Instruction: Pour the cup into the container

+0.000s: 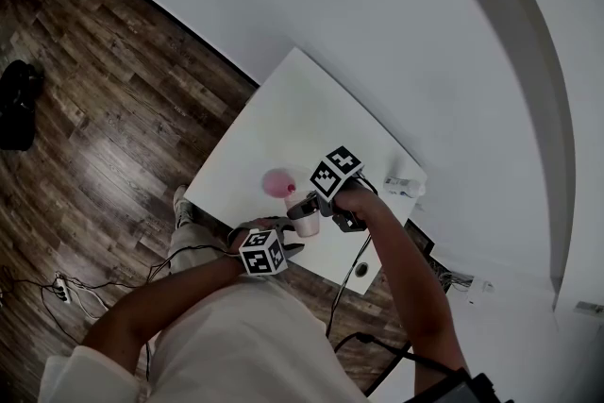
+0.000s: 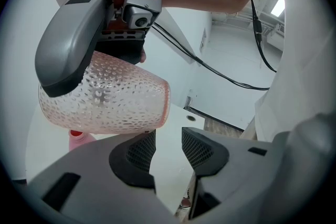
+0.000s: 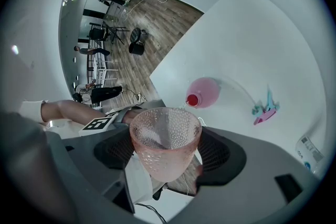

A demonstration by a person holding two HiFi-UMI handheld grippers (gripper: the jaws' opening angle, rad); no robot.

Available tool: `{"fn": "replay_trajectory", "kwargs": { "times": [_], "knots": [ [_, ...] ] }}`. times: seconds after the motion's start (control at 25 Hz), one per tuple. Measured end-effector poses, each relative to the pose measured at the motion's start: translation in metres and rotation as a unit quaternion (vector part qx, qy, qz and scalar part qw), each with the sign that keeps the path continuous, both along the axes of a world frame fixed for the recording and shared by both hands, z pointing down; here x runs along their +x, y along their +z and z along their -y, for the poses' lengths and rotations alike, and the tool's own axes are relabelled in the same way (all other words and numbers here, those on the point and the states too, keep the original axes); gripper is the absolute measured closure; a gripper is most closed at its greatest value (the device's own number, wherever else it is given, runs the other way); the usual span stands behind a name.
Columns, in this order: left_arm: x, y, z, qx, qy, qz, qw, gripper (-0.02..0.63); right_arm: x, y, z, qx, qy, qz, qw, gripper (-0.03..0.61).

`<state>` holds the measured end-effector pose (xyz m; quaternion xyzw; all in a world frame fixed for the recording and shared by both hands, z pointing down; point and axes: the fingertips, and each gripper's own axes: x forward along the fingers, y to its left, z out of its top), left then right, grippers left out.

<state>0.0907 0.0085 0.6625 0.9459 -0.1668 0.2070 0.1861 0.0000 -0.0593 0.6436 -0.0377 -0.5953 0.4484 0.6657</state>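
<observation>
Cup (image 1: 308, 226) is clamped in your right gripper (image 1: 311, 209), lifted off the table (image 1: 311, 118), with the container (image 1: 276, 181) just ahead of the jaws. Your left gripper (image 1: 293, 250) hovers close behind the right one, near the table's edge. You look to be at the pour itself: the cup is tipped, though no stream shows, and you can't tell from here what it holds.

From the left gripper view, your left jaws stand apart with nothing between them. Ahead of and above them the cup lies almost on its side, its wider end over the container's neck, which peeks out below. The cup's wall is translucent pink, dimpled all over and tapered. It is probably hard and slick, so squeeze firmly.

From the right gripper view, the dark mesh-textured pads press both flanks of the cup. Beyond the jaws the container shows a rounded pink body and a small red mouth. Whether that red is a cap or an opening is unclear. The target is narrow, so your next move calls for centring the rim over it and tipping slowly.
</observation>
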Motion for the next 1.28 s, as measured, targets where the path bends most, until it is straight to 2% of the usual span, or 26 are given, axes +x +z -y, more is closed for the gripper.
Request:
{"fn": "replay_trajectory", "kwargs": {
  "times": [1.28],
  "knots": [
    [0.001,-0.009,0.012,0.004,-0.014,-0.01,0.9998,0.448,-0.005,-0.005,0.009,0.012,-0.037,-0.016,0.999,0.202]
  ]
}}
